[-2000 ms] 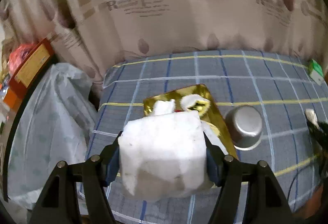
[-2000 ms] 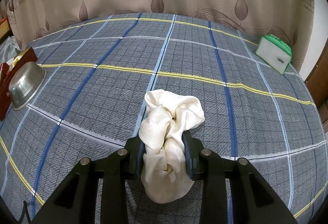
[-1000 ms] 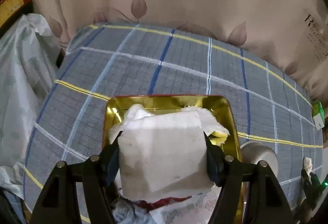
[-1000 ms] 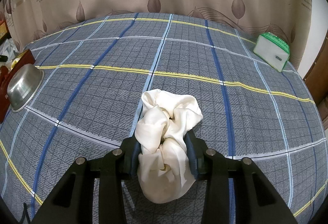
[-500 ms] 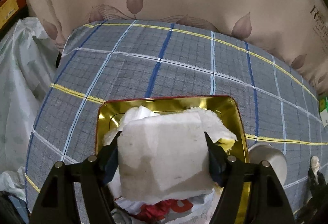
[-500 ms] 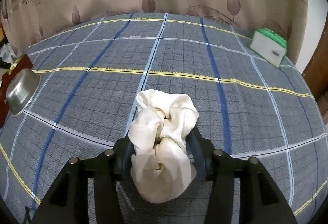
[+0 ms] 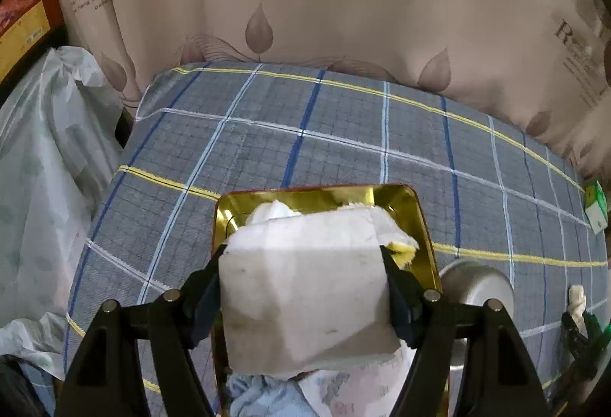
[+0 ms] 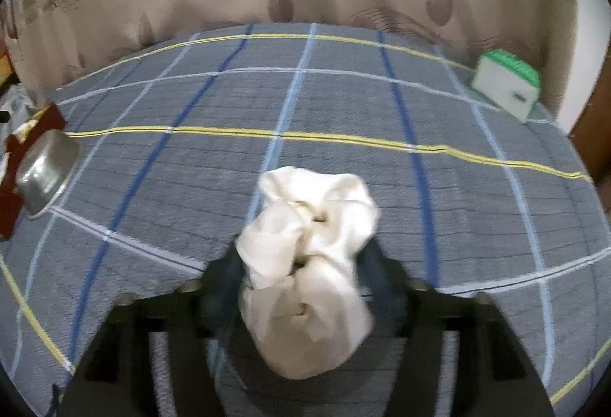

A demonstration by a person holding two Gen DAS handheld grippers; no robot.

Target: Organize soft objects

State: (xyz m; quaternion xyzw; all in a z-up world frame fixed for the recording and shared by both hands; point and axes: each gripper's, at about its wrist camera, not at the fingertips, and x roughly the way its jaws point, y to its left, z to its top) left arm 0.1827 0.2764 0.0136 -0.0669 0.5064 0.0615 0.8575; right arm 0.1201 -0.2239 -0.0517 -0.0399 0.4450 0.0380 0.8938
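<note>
now our right tool [image 8: 305, 287] is opening around the cream cloth [image 8: 309, 264], loosened since a second ago on the checked bed [image 8: 152, 188]; our left tool [image 7: 303, 287], spread wide, grips the foam block [image 7: 305, 287] over the gold tray [image 7: 416, 210].

A white foam block [image 7: 305, 287], faceted and slightly smudged, sits tilted above a gold tray [image 7: 420, 226] already stuffed with white scraps and printed cloth. A cream silky cloth [image 8: 309, 264], knotted into a crumpled bundle, lies on the grey checked bedspread [image 8: 191, 188]
</note>
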